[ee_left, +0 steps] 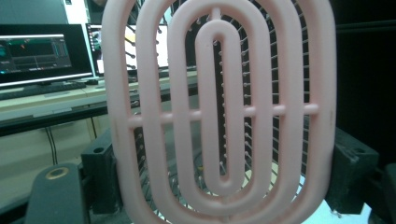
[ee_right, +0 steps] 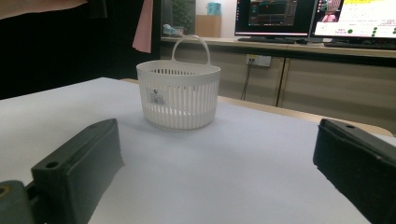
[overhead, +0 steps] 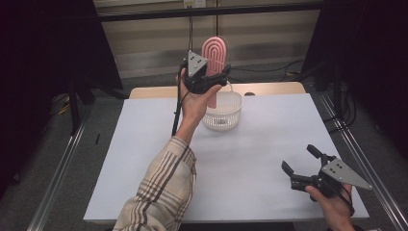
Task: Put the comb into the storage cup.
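While the left claw grips the pink hairbrush upright in the air above the white basket, the pick-up appears complete. Lowering the brush into the basket likely remains. The right claw rests released on the desk, well apart.

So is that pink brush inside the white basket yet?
Not yet. The left gripper holds the pink brush upright in the air above the white basket.
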The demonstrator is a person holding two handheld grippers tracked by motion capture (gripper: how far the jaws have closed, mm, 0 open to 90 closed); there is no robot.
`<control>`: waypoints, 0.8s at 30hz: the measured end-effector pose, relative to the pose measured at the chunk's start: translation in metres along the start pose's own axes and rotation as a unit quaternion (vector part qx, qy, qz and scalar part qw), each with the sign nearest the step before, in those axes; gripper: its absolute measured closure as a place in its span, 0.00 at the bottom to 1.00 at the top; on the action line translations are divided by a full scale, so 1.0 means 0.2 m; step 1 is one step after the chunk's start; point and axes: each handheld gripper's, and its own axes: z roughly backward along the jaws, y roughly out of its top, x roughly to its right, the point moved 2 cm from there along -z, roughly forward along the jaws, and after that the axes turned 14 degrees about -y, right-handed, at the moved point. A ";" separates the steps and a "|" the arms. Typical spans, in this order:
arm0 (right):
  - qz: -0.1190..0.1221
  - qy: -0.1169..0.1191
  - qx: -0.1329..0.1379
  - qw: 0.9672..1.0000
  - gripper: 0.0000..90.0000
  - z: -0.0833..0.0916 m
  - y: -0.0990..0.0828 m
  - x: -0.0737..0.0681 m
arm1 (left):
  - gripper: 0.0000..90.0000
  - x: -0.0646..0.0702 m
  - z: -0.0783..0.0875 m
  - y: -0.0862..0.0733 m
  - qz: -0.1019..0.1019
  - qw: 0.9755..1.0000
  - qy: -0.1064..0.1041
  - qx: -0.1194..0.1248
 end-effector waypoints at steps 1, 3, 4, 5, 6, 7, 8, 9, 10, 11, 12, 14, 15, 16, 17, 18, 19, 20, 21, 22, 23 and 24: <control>0.000 -0.001 0.000 1.000 0.00 0.00 0.00 0.00 | 0.21 0.00 0.00 0.00 0.001 1.000 -0.001 0.000; -0.001 -0.001 -0.001 1.000 0.00 0.00 0.00 0.00 | 0.21 0.00 -0.01 -0.01 0.005 1.000 0.001 0.003; 0.000 -0.001 -0.001 1.000 0.00 0.00 0.00 0.00 | 0.21 0.00 -0.01 -0.01 0.003 1.000 0.002 0.001; 0.000 0.000 0.000 1.000 0.00 0.00 0.00 0.00 | 0.21 -0.01 -0.01 -0.02 0.002 1.000 0.003 0.000; 0.000 0.000 0.000 1.000 0.00 0.00 0.00 0.00 | 0.21 -0.01 -0.01 -0.03 0.000 1.000 0.007 -0.002; 0.000 0.000 0.000 1.000 0.00 0.00 0.00 0.00 | 0.21 -0.01 -0.01 -0.03 0.000 1.000 0.011 -0.004; 0.000 0.000 0.000 1.000 0.00 0.00 0.00 0.00 | 0.21 -0.01 -0.01 -0.04 0.000 1.000 0.011 -0.005; 0.000 0.001 0.000 1.000 0.00 0.00 0.00 0.00 | 0.21 -0.01 -0.02 -0.05 0.001 1.000 0.010 -0.007; 0.000 0.000 -0.001 1.000 0.00 0.00 0.00 0.00 | 0.21 -0.02 -0.02 -0.06 -0.001 1.000 0.014 -0.010; -0.001 0.000 -0.001 1.000 0.00 0.00 0.00 0.00 | 0.21 -0.02 -0.02 -0.07 -0.001 1.000 0.016 -0.008; -0.001 0.000 -0.001 1.000 0.00 0.00 0.00 0.00 | 0.21 -0.02 -0.03 -0.08 0.000 1.000 0.015 -0.010; -0.001 0.001 -0.001 1.000 0.00 0.00 0.00 0.00 | 0.21 -0.03 -0.04 -0.09 0.002 1.000 0.015 -0.010; -0.001 0.000 -0.002 1.000 0.00 0.00 0.00 0.00 | 0.21 -0.03 -0.04 -0.10 0.006 1.000 0.014 -0.009; -0.001 0.000 -0.002 1.000 0.00 0.00 0.00 0.00 | 0.21 -0.03 -0.05 -0.11 0.008 1.000 0.014 -0.005; -0.002 0.001 -0.002 1.000 0.00 0.00 0.00 0.00 | 0.21 -0.03 -0.06 -0.11 0.009 1.000 0.015 -0.005; -0.001 0.001 -0.002 1.000 0.00 0.00 0.00 0.00 | 0.21 -0.04 -0.06 -0.12 0.006 1.000 0.008 -0.011; -0.001 0.001 -0.001 1.000 0.00 0.00 0.00 0.00 | 0.21 -0.03 -0.07 -0.12 0.008 1.000 0.008 -0.008; -0.001 0.000 -0.002 1.000 0.00 0.00 0.00 0.00 | 0.21 -0.03 -0.08 -0.13 0.003 1.000 0.011 -0.009; -0.001 0.000 -0.002 1.000 0.00 0.00 0.00 0.00 | 0.21 -0.03 -0.08 -0.14 -0.001 1.000 0.008 -0.012; -0.001 0.001 -0.002 1.000 0.00 0.00 0.00 0.00 | 0.21 -0.03 -0.08 -0.14 0.002 1.000 0.006 -0.010; -0.001 0.000 -0.001 1.000 0.00 0.00 0.00 0.00 | 0.21 -0.03 -0.09 -0.15 0.001 1.000 0.006 -0.013; -0.002 0.001 -0.001 1.000 0.00 0.00 0.00 0.00 | 0.21 -0.03 -0.09 -0.16 0.000 1.000 0.008 -0.013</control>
